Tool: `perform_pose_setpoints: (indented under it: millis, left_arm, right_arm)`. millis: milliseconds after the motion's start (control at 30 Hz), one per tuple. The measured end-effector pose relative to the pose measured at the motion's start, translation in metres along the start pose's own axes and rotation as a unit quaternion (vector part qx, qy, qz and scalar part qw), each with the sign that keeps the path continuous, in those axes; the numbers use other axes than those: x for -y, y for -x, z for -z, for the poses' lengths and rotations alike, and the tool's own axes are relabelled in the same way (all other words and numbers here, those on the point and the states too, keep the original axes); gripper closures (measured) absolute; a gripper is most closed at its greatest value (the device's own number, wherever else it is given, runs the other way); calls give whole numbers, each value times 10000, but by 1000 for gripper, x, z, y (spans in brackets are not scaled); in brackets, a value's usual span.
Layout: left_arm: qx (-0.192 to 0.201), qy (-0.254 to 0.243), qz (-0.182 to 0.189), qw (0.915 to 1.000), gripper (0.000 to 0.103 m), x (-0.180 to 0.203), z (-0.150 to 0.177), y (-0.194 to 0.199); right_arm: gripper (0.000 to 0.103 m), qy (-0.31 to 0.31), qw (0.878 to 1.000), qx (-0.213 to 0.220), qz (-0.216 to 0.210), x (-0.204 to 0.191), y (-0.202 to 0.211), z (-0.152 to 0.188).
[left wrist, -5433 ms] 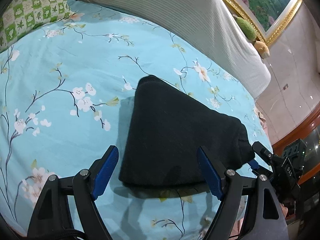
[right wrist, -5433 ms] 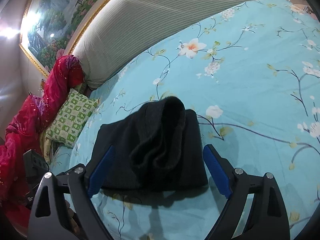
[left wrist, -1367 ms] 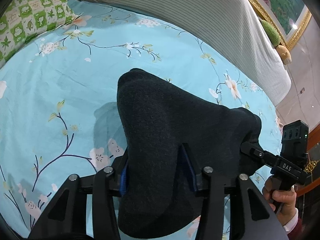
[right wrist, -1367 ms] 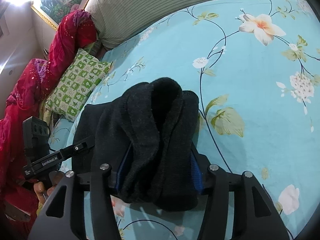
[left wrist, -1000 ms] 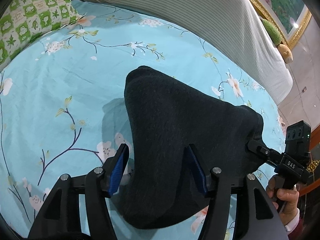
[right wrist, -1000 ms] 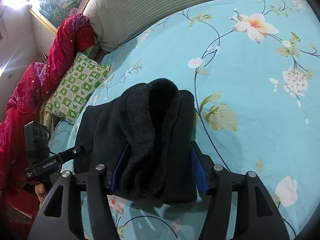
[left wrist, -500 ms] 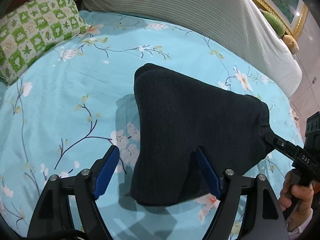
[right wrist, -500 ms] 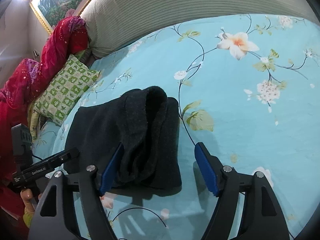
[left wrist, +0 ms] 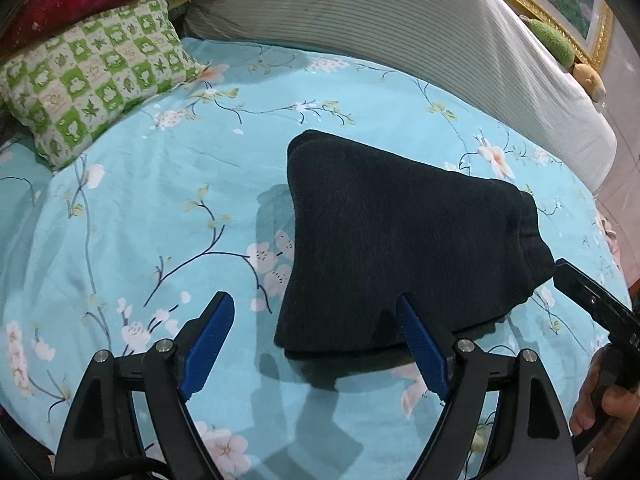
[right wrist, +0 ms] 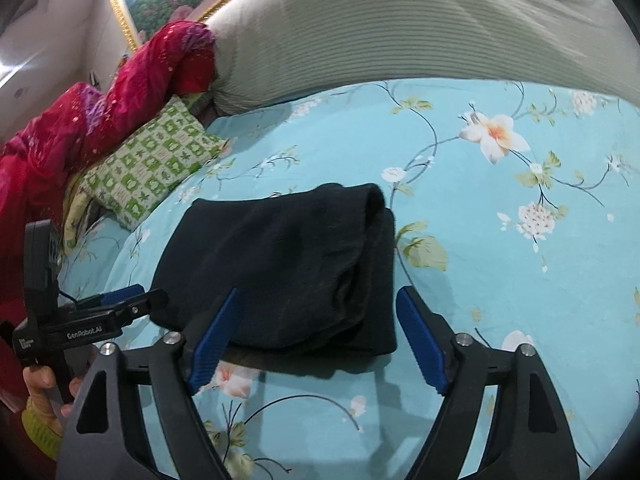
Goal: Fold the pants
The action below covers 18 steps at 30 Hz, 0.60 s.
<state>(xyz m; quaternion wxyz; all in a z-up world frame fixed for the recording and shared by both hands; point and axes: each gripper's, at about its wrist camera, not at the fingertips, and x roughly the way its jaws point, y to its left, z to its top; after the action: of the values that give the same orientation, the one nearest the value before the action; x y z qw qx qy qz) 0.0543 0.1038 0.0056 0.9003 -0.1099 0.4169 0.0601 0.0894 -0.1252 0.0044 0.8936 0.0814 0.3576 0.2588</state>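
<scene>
The folded pants (left wrist: 400, 248) lie on the bed sheet (left wrist: 160, 200), at 12 o'clock before my left gripper (left wrist: 316, 344) and my right gripper (right wrist: 320, 336). The checked pillow (left wrist: 96, 72) lies at 10 o'clock, the striped bolster (left wrist: 400, 28) behind at 1 o'clock.

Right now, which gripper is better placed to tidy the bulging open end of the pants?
Right gripper, probably: open, with the rumpled layered end of the black pants directly between its fingers. The left gripper, also open, faces the smooth end.

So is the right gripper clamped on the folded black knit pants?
No, the right gripper is open, its blue pads apart just short of the folded black knit pants.
</scene>
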Motion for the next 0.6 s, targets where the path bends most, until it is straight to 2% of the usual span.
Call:
perform_pose_setpoints:
  millis: [300, 600]
  left_arm:
    - [181, -237, -217, 9993, 18, 15, 15, 19]
    - [455, -493, -529, 9963, 17, 29, 27, 34]
  right_arm:
    - [8, 507, 9984, 223, 67, -25, 16, 16]
    - [4, 803, 9959, 385, 157, -35, 28, 31]
